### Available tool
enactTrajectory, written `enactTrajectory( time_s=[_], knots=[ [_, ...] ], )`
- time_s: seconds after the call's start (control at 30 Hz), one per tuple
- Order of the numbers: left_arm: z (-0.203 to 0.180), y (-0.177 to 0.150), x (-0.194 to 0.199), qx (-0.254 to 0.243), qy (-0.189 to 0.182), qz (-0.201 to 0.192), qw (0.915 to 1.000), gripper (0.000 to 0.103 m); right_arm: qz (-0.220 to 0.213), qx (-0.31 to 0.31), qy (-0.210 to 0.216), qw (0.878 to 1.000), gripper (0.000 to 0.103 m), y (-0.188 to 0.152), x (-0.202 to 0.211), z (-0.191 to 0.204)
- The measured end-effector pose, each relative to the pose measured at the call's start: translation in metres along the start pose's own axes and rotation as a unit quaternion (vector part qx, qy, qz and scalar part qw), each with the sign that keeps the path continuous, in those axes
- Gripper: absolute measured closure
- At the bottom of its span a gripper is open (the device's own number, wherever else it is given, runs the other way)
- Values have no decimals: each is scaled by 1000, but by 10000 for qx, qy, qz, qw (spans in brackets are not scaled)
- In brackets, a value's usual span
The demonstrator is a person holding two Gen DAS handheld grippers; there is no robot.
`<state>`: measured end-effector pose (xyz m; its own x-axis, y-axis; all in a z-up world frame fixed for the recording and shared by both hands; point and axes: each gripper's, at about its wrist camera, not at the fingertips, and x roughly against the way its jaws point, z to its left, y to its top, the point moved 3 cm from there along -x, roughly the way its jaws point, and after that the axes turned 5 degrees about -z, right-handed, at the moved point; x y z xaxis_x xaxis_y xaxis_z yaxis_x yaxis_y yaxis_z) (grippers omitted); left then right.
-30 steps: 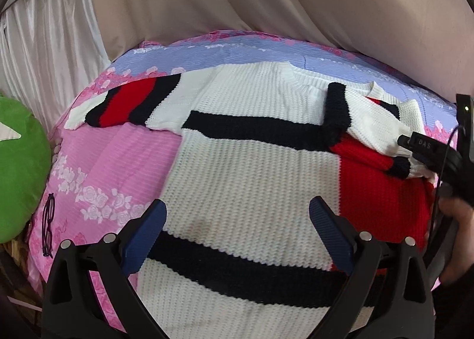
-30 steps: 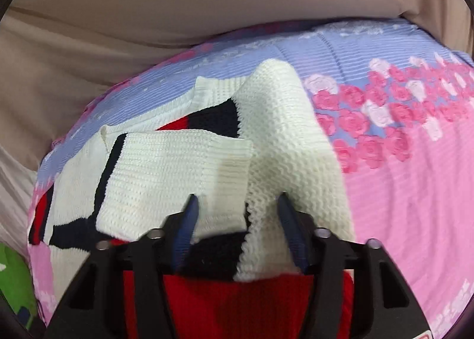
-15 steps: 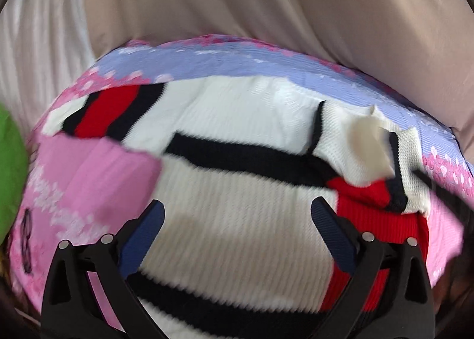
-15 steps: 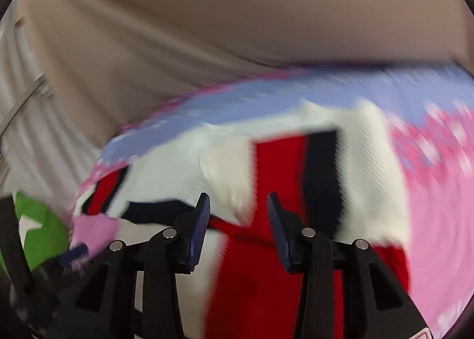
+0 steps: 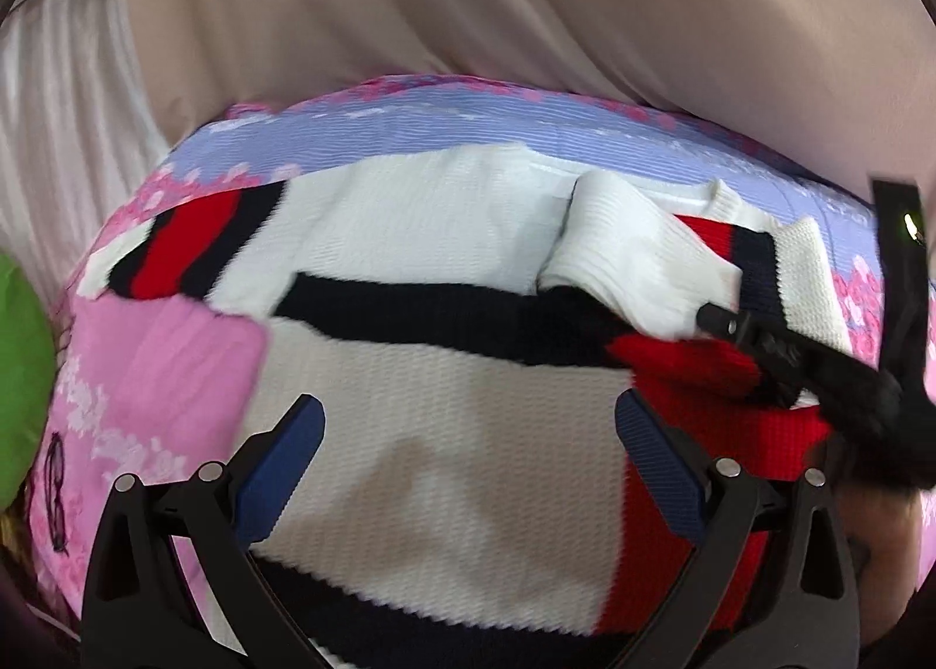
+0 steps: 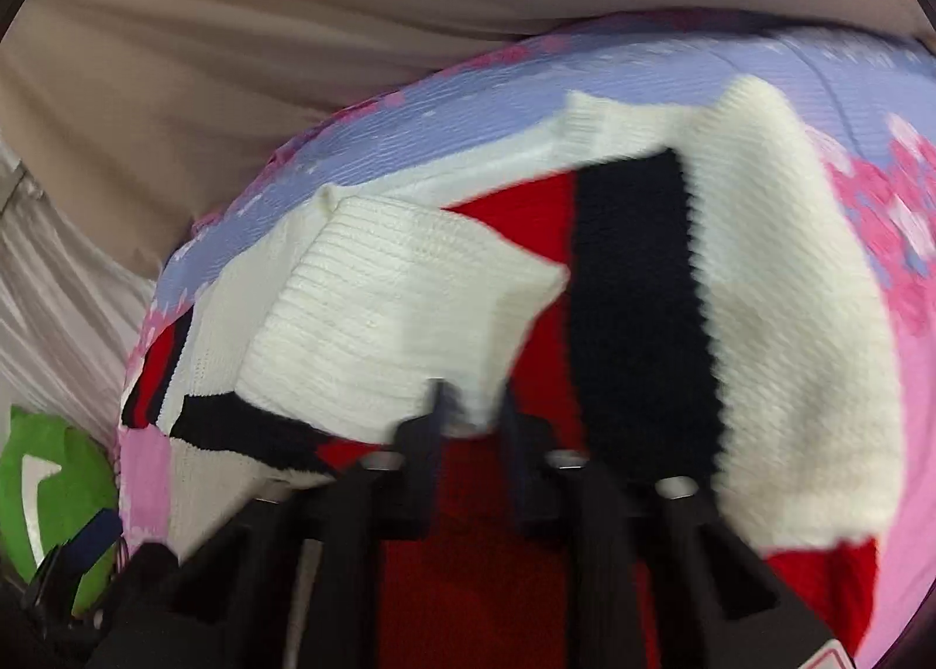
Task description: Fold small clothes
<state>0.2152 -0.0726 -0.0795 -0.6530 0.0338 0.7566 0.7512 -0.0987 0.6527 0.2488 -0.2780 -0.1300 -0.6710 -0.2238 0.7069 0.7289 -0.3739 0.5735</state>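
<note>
Now, going left to right in the left wrist view: a green cushion (image 5: 20, 376) sits at nine o'clock, off the edge of the bed (image 5: 146, 353), out of our way. The sweater (image 5: 444, 423) lies flat across the bed's pink and lilac cover, collar toward twelve o'clock, so each side can be turned inward. Its left sleeve (image 5: 193, 245) is spread out toward ten o'clock, not yet folded. Our left tool (image 5: 468, 458) hovers over the sweater's middle with jaws wide apart and nothing between them, presumably free to take that sleeve next. At two o'clock the right sleeve's cuff (image 5: 637, 271) is doubled over onto the chest. Our right tool (image 6: 471, 414) has its jaws nearly closed on the cuff's edge, we judge to lay it inward; blur hides the contact.
</note>
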Motion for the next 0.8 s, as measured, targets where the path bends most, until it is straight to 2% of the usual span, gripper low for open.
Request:
enactTrajectory(
  time_s=[0.07,0.13,0.2,0.27,0.37,0.47,0.5,0.57,0.63,0.67,0.7,0.73,0.77,0.8],
  knots=[
    [16,0,4,100,123,-21,9999,5,-112,539,791,9953,98,13,3,55],
    [32,0,6,212,262,-67,9994,5,-24,1261,1593,9791,98,15,7,109],
    [45,0,3,321,353,-50,9988,5,-4,1570,1674,9733,96,11,14,129],
    [49,2,-5,382,327,61,9987,5,-182,1317,1334,9821,78,4,28,108],
    [43,11,-23,389,98,87,9992,5,-443,219,378,9981,71,-24,64,27],
    [27,25,-53,249,3,20,9997,5,-261,-539,-522,9968,69,-60,78,-41],
    [22,30,-64,241,-79,3,9997,5,-163,-699,-708,9949,69,-65,77,-56],
    [16,40,-89,282,-3,-17,9996,6,-121,-1103,-1010,9887,68,-70,75,-83],
    [15,46,-112,357,155,57,9992,15,-431,-1364,-1025,9844,67,-63,78,-99],
    [18,49,-122,440,156,117,9988,31,-514,-1320,-1099,9838,67,-60,77,-99],
    [20,53,-126,591,26,129,9982,36,-572,-1244,-1097,9845,71,-54,74,-98],
    [23,57,-126,710,25,109,9974,41,-591,-1200,-1050,9854,93,-48,70,-95],
    [26,61,-124,751,52,62,9971,50,-692,-1192,-1015,9852,92,-41,72,-90],
    [28,68,-119,752,173,-69,9970,51,-895,-1124,-1002,9845,92,-35,80,-89]
  ],
)
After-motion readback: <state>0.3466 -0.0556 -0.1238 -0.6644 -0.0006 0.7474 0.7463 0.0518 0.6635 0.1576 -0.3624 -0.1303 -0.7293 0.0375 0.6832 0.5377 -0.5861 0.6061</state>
